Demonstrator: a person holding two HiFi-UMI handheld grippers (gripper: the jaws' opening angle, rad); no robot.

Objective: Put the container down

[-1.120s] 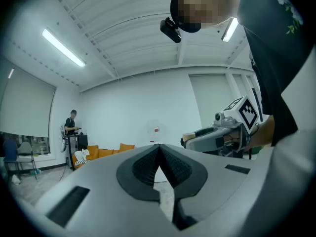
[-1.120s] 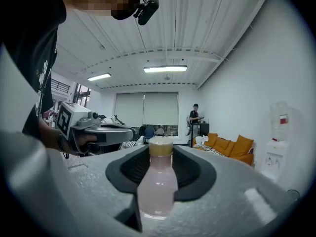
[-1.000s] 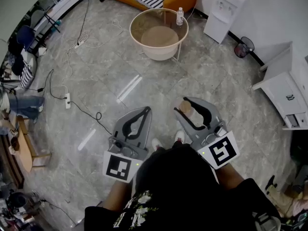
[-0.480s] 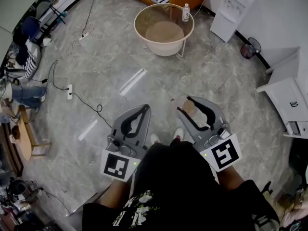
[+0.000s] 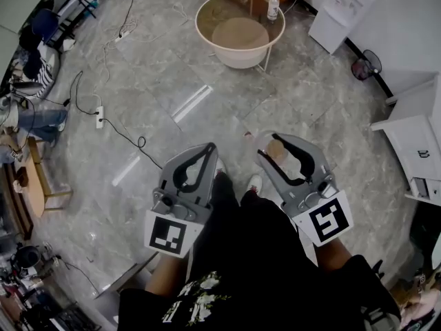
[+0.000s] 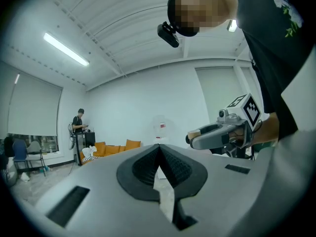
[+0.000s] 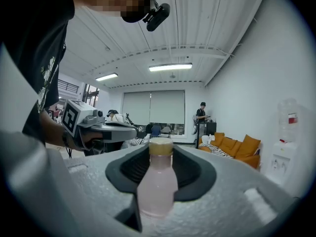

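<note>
Right gripper (image 5: 269, 145) clamped pale pink tan-capped bottle (image 7: 157, 181); left gripper (image 5: 209, 148) closed, empty; round beige table (image 5: 238, 59) shifted toward 12 o'clock.

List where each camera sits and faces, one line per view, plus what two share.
Head view: on the head, steeply down at floor, left gripper, right gripper, torso.
Left gripper view: on the left gripper, roughly level; shut jaws, torso.
Right gripper view: on the right gripper, roughly level; jaws clamp the pink bottle.
Shared: both gripper views show the orange sofa.
</note>
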